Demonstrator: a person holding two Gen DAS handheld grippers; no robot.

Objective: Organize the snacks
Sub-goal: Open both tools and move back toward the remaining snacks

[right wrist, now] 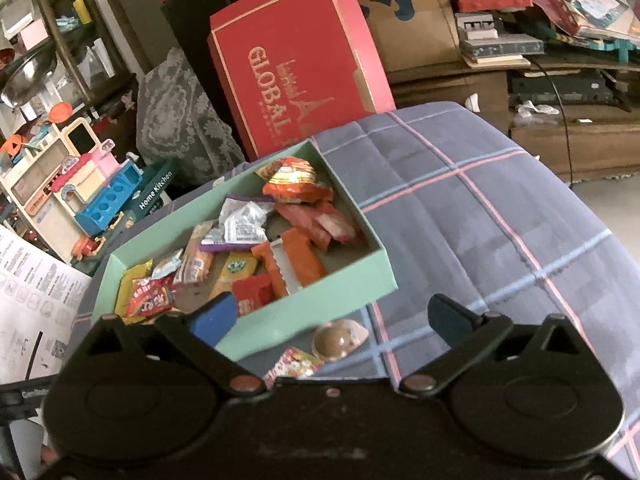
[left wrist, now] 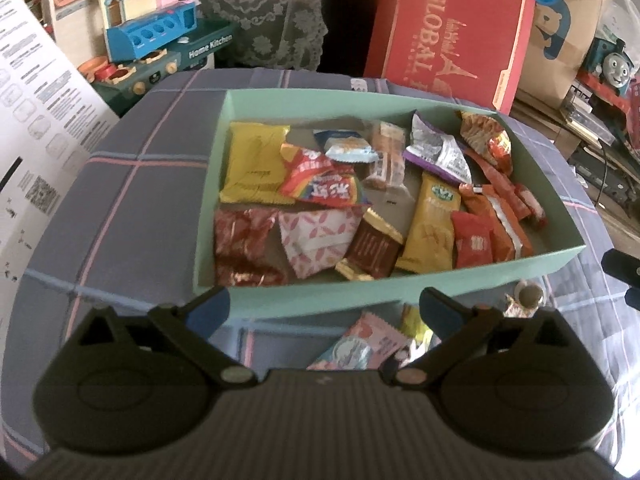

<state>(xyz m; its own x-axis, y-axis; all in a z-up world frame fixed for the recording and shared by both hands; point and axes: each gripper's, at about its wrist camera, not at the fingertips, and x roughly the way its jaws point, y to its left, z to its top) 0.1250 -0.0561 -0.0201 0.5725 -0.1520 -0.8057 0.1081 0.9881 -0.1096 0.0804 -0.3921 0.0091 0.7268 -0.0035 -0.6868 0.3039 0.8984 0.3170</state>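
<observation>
Two wrist views of a snack-sorting scene on a surface covered with a blue plaid cloth [right wrist: 472,208]. A shallow mint-green box [left wrist: 320,300] sits on the cloth and contains most of the snacks: a plain yellow packet [left wrist: 254,162] at its far left, a red rainbow-printed candy bag [left wrist: 320,184] overlapping that packet, a red foil packet [left wrist: 244,246] in the near left corner, a pink-and-white patterned packet [left wrist: 312,240] beside it, a brown bar with gold ends [left wrist: 372,246], a tall yellow packet [left wrist: 434,228], a small red packet [left wrist: 474,244], orange stick packets [left wrist: 500,208] along the right side, a purple-and-silver wrapper [left wrist: 436,150] and an orange bag [left wrist: 486,136] at the far right. Three items lie on the cloth outside the box, just beside its near wall: a pink packet [left wrist: 360,346], a yellow wrapper [left wrist: 414,322] partly hidden behind it, and a round brown sweet in clear wrap [right wrist: 340,338]. The left gripper [left wrist: 324,308] hovers above the near wall with its fingers spread wide and nothing between them; the right gripper [right wrist: 332,316] is likewise spread wide and holds nothing, positioned near the box's right corner. Background: a red gift box [right wrist: 296,68], a toy kitchen [left wrist: 156,40], and a blue toy train [left wrist: 612,60].
</observation>
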